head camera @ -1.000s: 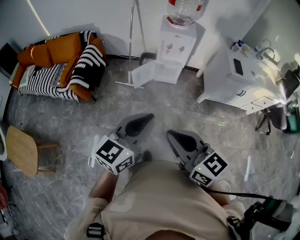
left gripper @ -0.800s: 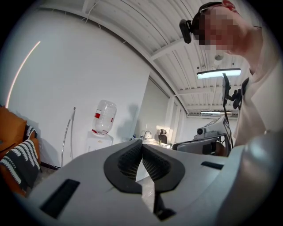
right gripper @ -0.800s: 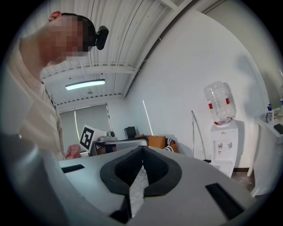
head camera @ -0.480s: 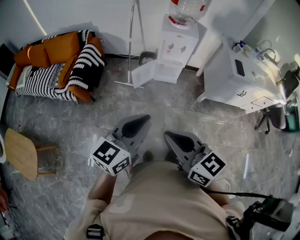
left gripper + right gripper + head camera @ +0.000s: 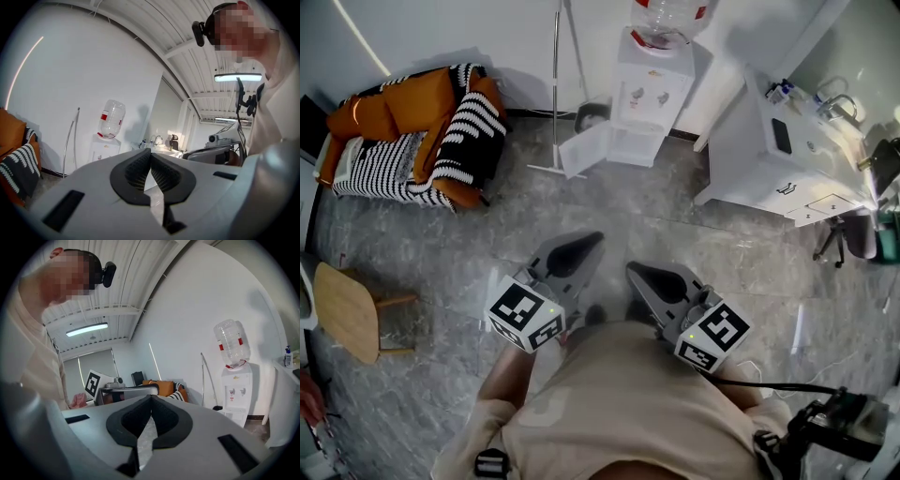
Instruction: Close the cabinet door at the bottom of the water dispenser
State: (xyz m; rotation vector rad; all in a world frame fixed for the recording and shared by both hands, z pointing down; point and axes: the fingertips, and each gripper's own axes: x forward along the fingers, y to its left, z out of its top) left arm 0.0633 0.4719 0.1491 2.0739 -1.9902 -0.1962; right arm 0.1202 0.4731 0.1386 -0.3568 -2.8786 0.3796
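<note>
The white water dispenser (image 5: 654,89) stands against the far wall with a clear bottle (image 5: 670,19) on top. Its bottom cabinet door (image 5: 581,150) hangs open, swung out to the left of the cabinet opening (image 5: 633,145). My left gripper (image 5: 598,236) and right gripper (image 5: 630,270) are held close to the body, far short of the dispenser, both shut with nothing in them. The left gripper view shows that gripper (image 5: 150,152) with its pads meeting and the dispenser (image 5: 105,147) ahead at the left. In the right gripper view, the right gripper (image 5: 151,397) points level and the dispenser (image 5: 236,392) is at the right.
An orange sofa with a striped blanket (image 5: 412,131) sits at the left wall. A mop pole (image 5: 555,84) leans beside the open door. A white desk unit (image 5: 787,150) and an office chair (image 5: 853,234) stand at the right, a wooden stool (image 5: 347,300) at the near left.
Both grippers stay shut in front of the body. The floor and furniture have shifted slightly in the head view as the person moves a little.
</note>
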